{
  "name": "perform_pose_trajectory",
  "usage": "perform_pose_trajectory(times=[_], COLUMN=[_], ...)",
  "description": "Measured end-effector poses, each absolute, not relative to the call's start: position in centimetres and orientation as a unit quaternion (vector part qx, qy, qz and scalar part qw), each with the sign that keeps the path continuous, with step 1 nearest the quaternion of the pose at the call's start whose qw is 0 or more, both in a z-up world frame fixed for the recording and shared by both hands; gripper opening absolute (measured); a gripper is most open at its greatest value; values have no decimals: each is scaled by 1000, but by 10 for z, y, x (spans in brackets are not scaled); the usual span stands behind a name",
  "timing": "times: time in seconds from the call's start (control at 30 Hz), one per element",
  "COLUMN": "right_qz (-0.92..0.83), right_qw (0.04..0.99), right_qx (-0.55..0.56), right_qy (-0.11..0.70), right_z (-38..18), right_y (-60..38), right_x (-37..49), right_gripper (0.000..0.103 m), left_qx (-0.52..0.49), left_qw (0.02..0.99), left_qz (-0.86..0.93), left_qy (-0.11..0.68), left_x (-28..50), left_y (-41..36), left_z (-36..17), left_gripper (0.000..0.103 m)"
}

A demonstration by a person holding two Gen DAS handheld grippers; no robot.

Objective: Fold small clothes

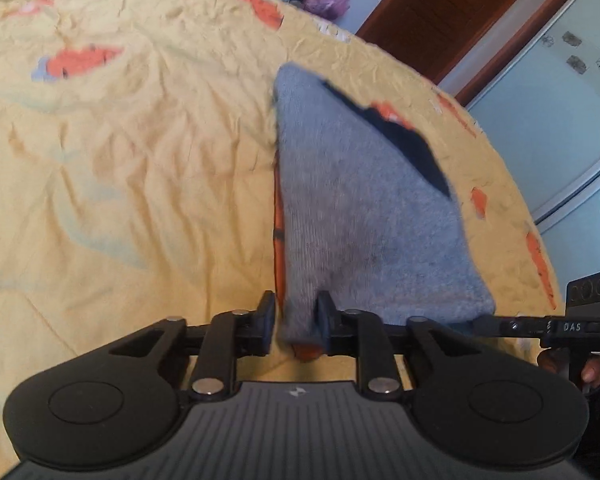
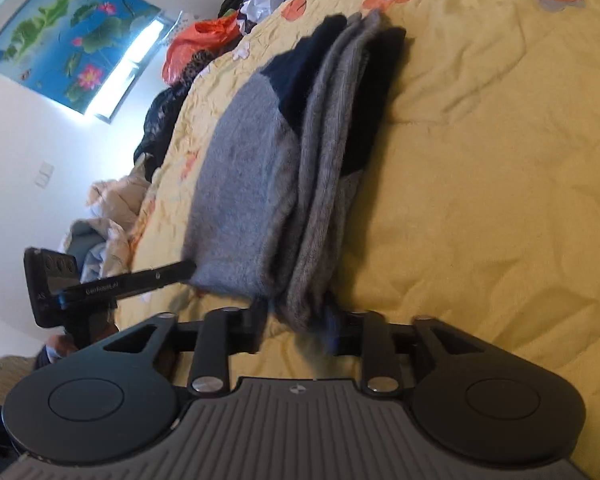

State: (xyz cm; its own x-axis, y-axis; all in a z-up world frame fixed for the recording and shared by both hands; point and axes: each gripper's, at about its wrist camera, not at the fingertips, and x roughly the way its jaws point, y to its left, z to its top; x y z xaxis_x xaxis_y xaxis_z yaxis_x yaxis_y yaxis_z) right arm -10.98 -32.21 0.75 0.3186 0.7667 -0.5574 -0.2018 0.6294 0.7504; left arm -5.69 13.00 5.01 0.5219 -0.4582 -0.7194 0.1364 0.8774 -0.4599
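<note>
A grey knitted sock (image 1: 364, 216) with dark navy patches hangs stretched above a yellow bedspread (image 1: 120, 168). My left gripper (image 1: 296, 320) is shut on one corner of the sock's near edge. My right gripper (image 2: 300, 320) is shut on the bunched other corner of the same grey sock (image 2: 260, 184), whose navy parts (image 2: 300, 68) lie at the far end. The right gripper's finger shows at the right edge of the left wrist view (image 1: 540, 326). The left gripper's finger shows in the right wrist view (image 2: 140, 280), touching the sock's edge.
The bedspread has orange flower and carrot prints (image 1: 84, 60). A heap of clothes and an orange bag (image 2: 204, 40) lies at the bed's far edge. A brown door (image 1: 460, 8) and a pale wardrobe (image 1: 572, 120) stand beyond the bed.
</note>
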Motion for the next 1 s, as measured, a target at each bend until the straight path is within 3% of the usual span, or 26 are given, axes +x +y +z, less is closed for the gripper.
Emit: perform_pose_trajectory(times=[0.03, 0.07, 0.13, 0.27, 0.43, 0.6, 0.67, 0.73, 0.8, 0.93, 1.0], right_qz=[317, 314, 302, 239, 243, 205, 204, 203, 208, 220, 204], right_qw=[769, 780, 798, 833, 817, 811, 812, 812, 810, 840, 836], right_qx=[287, 287, 297, 308, 322, 302, 301, 300, 301, 281, 270], right_qy=[476, 458, 429, 392, 412, 456, 457, 459, 459, 410, 432], right_z=[16, 24, 38, 60, 55, 28, 20, 16, 15, 41, 28], right_y=[-327, -335, -349, -359, -319, -289, -286, -288, -290, -301, -304], right_x=[-108, -102, -84, -33, 33, 70, 75, 76, 79, 70, 77], right_gripper=[65, 70, 74, 74, 67, 65, 58, 32, 15, 12, 12], left_qx=[-176, -174, -152, -81, -2, 18, 12, 11, 12, 12, 15], left_qw=[864, 874, 909, 937, 925, 923, 922, 921, 920, 921, 921], left_qz=[-177, -175, -153, -158, -189, -168, -167, -168, -169, -173, -173], left_qy=[438, 418, 357, 301, 331, 347, 349, 351, 352, 350, 350], left_x=[-57, -55, -50, -28, 0, 5, 5, 6, 6, 4, 4], left_y=[133, 134, 126, 79, 10, -4, -4, -4, -4, -5, -7], left_z=[61, 70, 93, 106, 69, 42, 43, 43, 43, 42, 42], left_gripper=[39, 60, 83, 83, 83, 88, 89, 90, 90, 90, 90])
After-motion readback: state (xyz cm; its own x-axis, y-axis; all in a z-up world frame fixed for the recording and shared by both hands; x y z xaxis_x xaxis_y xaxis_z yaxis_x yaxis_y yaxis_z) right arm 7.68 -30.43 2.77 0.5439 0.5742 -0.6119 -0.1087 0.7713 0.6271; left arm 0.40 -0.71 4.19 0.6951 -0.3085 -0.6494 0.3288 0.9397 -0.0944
